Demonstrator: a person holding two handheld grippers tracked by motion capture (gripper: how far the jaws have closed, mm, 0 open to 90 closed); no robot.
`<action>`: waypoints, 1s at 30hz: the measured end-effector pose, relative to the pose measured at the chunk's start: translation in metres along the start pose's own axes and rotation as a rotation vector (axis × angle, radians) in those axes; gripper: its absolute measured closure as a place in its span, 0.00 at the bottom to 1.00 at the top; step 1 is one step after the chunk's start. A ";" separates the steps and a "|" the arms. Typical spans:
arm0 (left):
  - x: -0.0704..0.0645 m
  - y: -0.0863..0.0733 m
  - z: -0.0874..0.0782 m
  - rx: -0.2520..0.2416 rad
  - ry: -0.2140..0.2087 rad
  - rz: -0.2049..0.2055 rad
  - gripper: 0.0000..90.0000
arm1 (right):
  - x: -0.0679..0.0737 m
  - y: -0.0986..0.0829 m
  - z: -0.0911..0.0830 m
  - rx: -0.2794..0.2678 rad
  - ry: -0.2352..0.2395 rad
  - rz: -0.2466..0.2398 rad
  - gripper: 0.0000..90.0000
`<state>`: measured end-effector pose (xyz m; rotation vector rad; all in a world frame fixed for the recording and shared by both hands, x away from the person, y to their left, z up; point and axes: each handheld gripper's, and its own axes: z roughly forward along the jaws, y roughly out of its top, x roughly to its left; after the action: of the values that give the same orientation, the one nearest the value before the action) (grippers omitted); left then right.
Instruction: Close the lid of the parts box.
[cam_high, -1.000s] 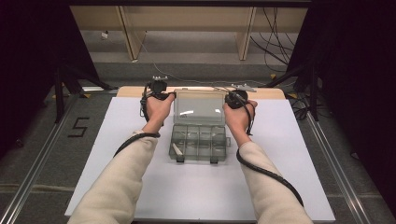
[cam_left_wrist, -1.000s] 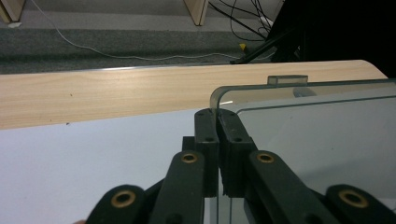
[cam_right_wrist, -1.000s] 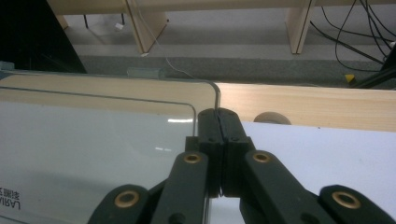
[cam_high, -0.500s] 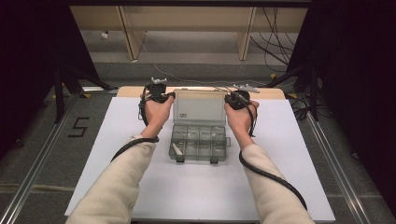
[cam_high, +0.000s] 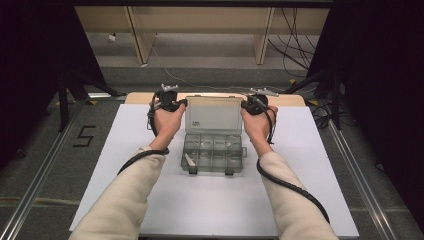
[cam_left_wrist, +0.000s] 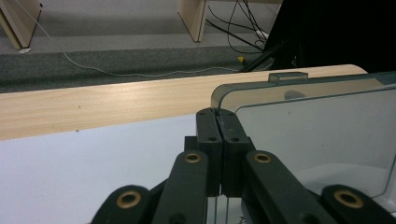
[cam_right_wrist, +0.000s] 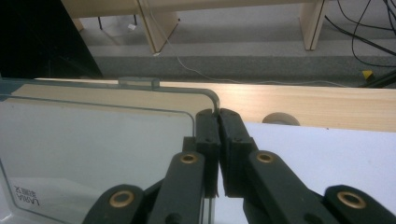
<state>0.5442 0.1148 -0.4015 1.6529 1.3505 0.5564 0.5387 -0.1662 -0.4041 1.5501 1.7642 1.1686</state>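
White table (cam_high: 125, 150): 2 black tools pinch clear plastic lid (cam_high: 214, 116) edges.

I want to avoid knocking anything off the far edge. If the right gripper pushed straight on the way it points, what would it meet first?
The right gripper is shut on the lid edge. Ahead lies the bare wooden strip, with a small round object just right of its line, then floor; depth is uncertain.

My right gripper (cam_right_wrist: 217, 116) pinched on the clear lid's (cam_right_wrist: 93, 144) right edge, lid upright, wooden table edge (cam_right_wrist: 303, 105) beyond
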 end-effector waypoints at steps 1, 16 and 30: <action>0.000 -0.001 -0.001 -0.002 -0.001 0.006 0.98 | 0.000 0.000 -0.001 -0.006 -0.007 -0.003 0.97; -0.003 -0.006 -0.010 -0.036 -0.002 0.011 0.98 | 0.004 -0.005 -0.011 -0.038 -0.006 -0.029 0.97; -0.005 -0.010 -0.018 -0.061 -0.003 0.028 0.98 | 0.008 -0.011 -0.021 -0.067 -0.014 -0.049 0.97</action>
<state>0.5229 0.1166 -0.4006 1.6248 1.2982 0.6051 0.5140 -0.1638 -0.4021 1.4644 1.7263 1.1788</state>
